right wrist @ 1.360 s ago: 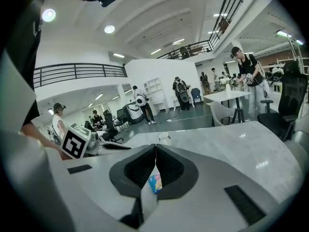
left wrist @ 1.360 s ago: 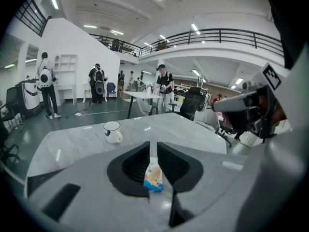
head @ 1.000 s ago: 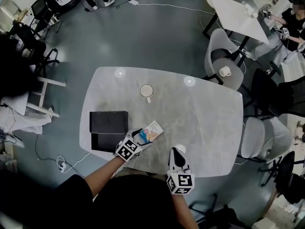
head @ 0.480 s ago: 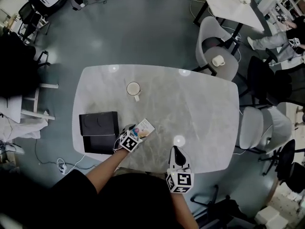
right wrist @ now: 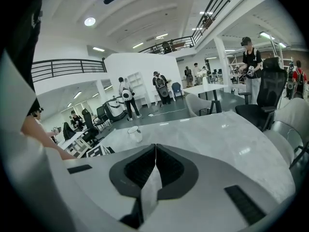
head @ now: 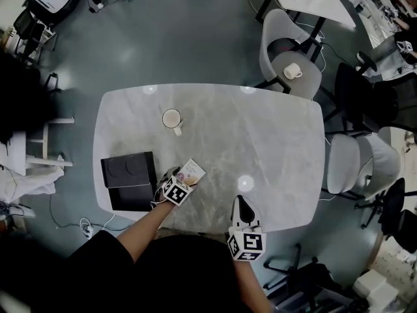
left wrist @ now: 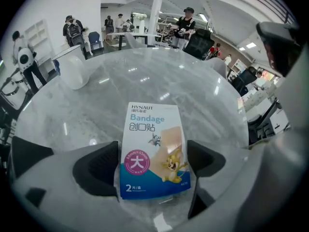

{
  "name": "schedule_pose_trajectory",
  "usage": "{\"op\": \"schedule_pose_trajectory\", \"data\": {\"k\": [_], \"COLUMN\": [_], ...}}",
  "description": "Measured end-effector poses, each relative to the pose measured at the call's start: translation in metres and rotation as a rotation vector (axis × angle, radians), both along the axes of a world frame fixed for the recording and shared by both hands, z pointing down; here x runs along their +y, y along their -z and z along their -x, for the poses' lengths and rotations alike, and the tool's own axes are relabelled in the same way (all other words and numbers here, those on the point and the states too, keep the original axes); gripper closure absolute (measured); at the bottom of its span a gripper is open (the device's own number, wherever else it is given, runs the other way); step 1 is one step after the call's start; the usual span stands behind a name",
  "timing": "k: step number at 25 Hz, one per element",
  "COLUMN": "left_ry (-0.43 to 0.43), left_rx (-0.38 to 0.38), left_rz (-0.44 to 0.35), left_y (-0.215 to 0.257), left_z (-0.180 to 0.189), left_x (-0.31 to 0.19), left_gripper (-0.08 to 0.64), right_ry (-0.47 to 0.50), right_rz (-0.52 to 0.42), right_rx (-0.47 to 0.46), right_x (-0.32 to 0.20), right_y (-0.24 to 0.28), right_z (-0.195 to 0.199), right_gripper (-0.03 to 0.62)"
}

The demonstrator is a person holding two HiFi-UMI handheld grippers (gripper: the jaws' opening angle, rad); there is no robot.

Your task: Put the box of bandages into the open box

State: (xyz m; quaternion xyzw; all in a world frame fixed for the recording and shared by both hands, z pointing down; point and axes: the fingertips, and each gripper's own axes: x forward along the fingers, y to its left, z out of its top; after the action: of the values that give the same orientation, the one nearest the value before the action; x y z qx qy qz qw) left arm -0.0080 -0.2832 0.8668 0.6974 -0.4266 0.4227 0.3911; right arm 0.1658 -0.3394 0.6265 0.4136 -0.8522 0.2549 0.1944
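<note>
Two grippers reach over the near edge of the marble table (head: 260, 142). The left gripper (head: 178, 179) tips steeply down; its jaws have just been opening and stand wide on either side of the box of bandages (head: 191, 171), which lies flat on the table just right of the open black box (head: 128, 181). The right gripper (head: 240, 204) points forward, tilted slightly down, jaws closed together on nothing.

One marble table (head: 273, 149), centre frame. One bandage box (head: 191, 171). One black open box (head: 129, 180), lower left. Two mugs: first mug (head: 172, 119) on the tabletop, second mug (head: 291, 71) on a grey chair (head: 298, 89), upper right. Two grippers down below: left gripper (head: 181, 180), right gripper (head: 240, 203).
</note>
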Motion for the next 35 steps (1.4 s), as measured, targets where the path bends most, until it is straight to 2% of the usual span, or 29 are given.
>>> {"op": "schedule_pose_trajectory", "data": {"k": [5, 8, 12, 15, 18, 25, 30, 35], "left_ry": [-0.069, -0.066, -0.059, -0.061, -0.096, -0.236, -0.302, -0.330], "left_rx": [-0.069, -0.075, -0.027, 0.024, 0.042, 0.073, 0.093, 0.115], "left_rz": [-0.005, -0.014, -0.031, -0.093, -0.160, -0.254, -0.338, -0.364], "left_y": [-0.005, -0.005, 0.001, 0.021, 0.050, 0.103, 0.129, 0.146], "left_z": [0.000, 0.001, 0.001, -0.002, -0.009, -0.021, -0.036, -0.049], "left_x": [0.003, 0.002, -0.001, -0.003, 0.007, 0.072, 0.124, 0.184], "left_gripper": [0.120, 0.120, 0.121, 0.121, 0.121, 0.121, 0.121, 0.121], "right_ry": [0.005, 0.006, -0.004, -0.007, -0.005, -0.048, -0.080, -0.086], "right_rz": [-0.005, -0.017, -0.028, -0.042, -0.072, -0.155, -0.140, -0.126], "right_rx": [0.000, -0.002, -0.003, -0.003, 0.003, 0.018, 0.028, 0.036], "right_x": [0.001, 0.006, 0.019, 0.035, 0.054, 0.121, 0.189, 0.240], "right_y": [0.002, 0.007, 0.015, 0.022, 0.037, 0.066, 0.058, 0.056], "right_z": [0.004, 0.008, 0.010, 0.010, 0.006, -0.002, -0.007, -0.008], "right_gripper": [0.580, 0.580, 0.580, 0.580, 0.580, 0.580, 0.580, 0.580]}}
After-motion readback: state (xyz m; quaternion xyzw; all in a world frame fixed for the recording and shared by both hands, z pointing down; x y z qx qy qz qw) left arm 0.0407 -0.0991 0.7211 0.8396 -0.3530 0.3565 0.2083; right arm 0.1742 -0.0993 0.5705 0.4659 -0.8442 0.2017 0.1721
